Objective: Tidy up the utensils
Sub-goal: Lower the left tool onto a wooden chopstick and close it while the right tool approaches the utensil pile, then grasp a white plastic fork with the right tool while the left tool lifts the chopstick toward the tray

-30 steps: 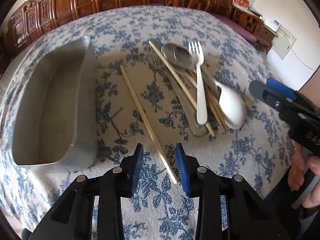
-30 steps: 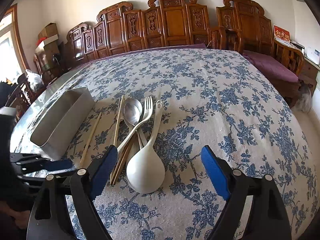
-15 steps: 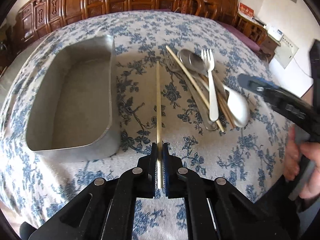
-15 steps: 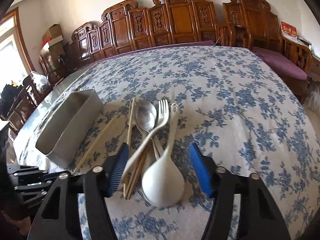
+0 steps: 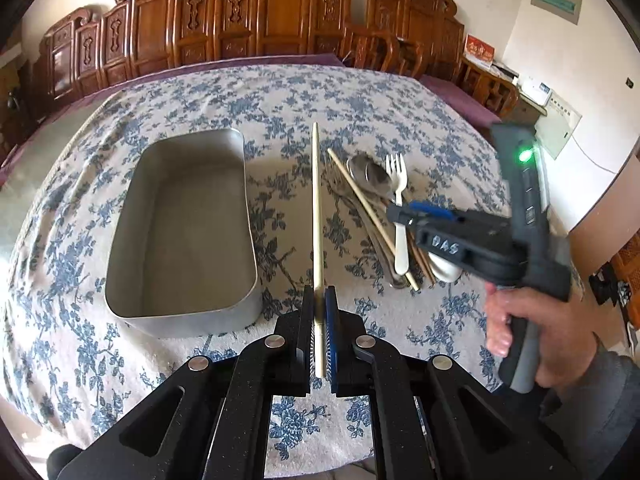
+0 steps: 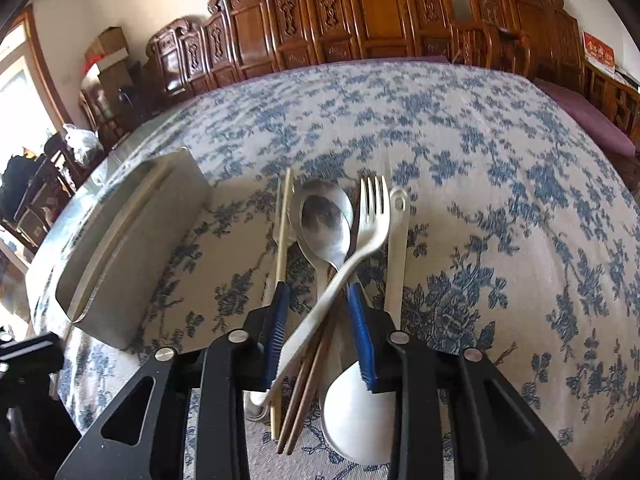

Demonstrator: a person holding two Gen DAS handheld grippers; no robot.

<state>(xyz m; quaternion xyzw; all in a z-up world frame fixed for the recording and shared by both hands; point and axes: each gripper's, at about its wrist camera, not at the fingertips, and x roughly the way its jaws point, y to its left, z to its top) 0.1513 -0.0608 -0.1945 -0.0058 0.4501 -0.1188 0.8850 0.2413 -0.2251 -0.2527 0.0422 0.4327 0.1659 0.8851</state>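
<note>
A row of carved wooden chairs (image 5: 256, 20) lines the far wall behind a round table under a blue-flowered tablecloth (image 5: 360, 96). In the left wrist view an empty metal tray (image 5: 132, 280) sits on the cloth at about 9 o'clock from the centre, its long side running away from the camera.

The left gripper (image 5: 320, 336) is pressed tight on the near end of a pale chopstick (image 5: 316, 208), which points straight ahead toward 12 o'clock, just beside the tray's right wall; whether the far tip touches the cloth cannot be told.

At about 2 o'clock from that chopstick lies the utensil pile: a second pale chopstick (image 5: 360, 196), a metal spoon (image 5: 370, 174) and a white fork (image 5: 398, 200), overlapping one another. The right gripper (image 5: 424, 212) reaches in over the pile from 3 o'clock, held by the right hand (image 5: 532, 324).

In the right wrist view the right gripper (image 6: 320, 340) stands partly spread, its blue pads on either side of the white fork's (image 6: 360, 236) handle and a pair of dark brown chopsticks (image 6: 308, 384), not yet closed on them. The metal spoon (image 6: 324, 224) lies at 12 o'clock beyond the tips, and the white ladle (image 6: 356, 420) lies with its bowl below the right pad, its handle toward 12 o'clock. The tray (image 6: 120, 240) is at 9 o'clock.
</note>
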